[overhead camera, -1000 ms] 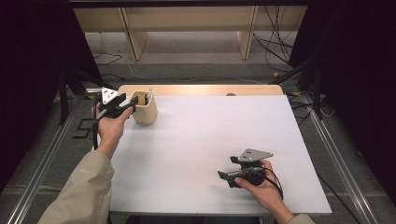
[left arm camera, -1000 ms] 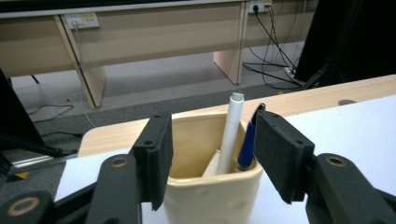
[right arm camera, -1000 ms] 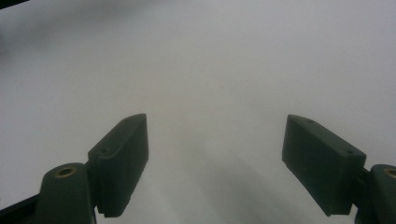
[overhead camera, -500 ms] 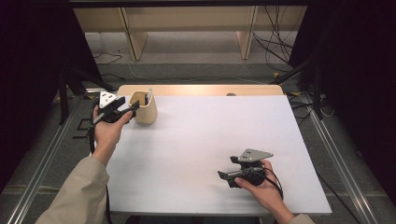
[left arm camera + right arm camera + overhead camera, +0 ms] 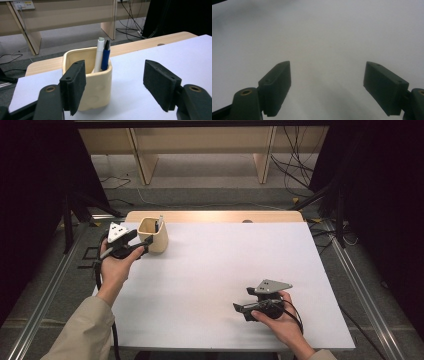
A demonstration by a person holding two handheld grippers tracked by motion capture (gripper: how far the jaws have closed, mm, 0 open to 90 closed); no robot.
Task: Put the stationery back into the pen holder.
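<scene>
The left gripper [image 5: 142, 245] sits at the far left of the white surface [image 5: 215, 270], its fingers [image 5: 73, 86] spread wide and empty, just beside the cream pen holder [image 5: 153, 234]. In the left gripper view the pen holder [image 5: 87, 80] stands upright, partly behind the left-hand finger rather than centred in the gap, with a white pen [image 5: 99, 53] and a blue pen [image 5: 106, 55] standing in it and leaning against its right wall, side by side.

The right gripper [image 5: 241, 310] rests near the front right of the surface, well apart from the holder; its fingers [image 5: 275, 86] are also spread, with nothing between them but bare white surface.

The step in hand looks like the approach to the holder or its pens, with no grasp made yet. To take the holder, the left gripper would likely need to shift so the cup sits squarely between the fingers before closing. To take a pen, it would need to rise and come in over the rim, picking one out cleanly from its neighbour.
</scene>
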